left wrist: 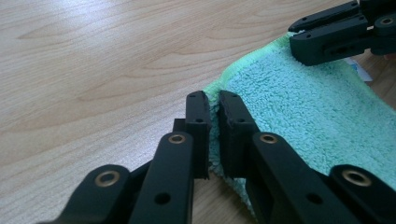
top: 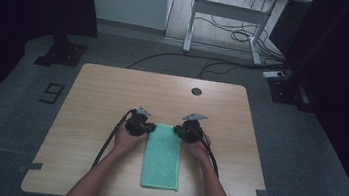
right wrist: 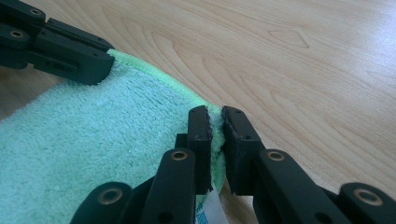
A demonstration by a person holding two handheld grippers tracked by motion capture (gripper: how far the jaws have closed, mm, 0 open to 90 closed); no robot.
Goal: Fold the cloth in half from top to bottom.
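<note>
Two grippers sit at the far end of a folded green towel (top: 163,156) in the high view, the left gripper (top: 144,128) at its far left corner and the right gripper (top: 182,130) at its far right corner. The towel lies as a narrow strip near the front middle of the table (top: 112,95), running from the grippers back toward the person.

Seen from the left gripper view, the left gripper (left wrist: 213,100) has its jaws nearly together with the towel's (left wrist: 303,107) corner edge pinched between the pads. The other gripper shows at the upper right, on the opposite corner.

Over in the right gripper view, the right gripper (right wrist: 215,114) is likewise closed down on the towel's (right wrist: 93,154) edge, fabric squeezed in the thin gap, and a white label (right wrist: 209,210) hangs just below the jaws.

As I read it, the step in hand is to lift this end and fold it back toward the person. To do it well, both hands should rise together and level, keep the edge taut between them, travel at one pace, and lay the corners squarely on the near ones before letting go. The bites look shallow, so a jerk could pull a corner free.
</note>
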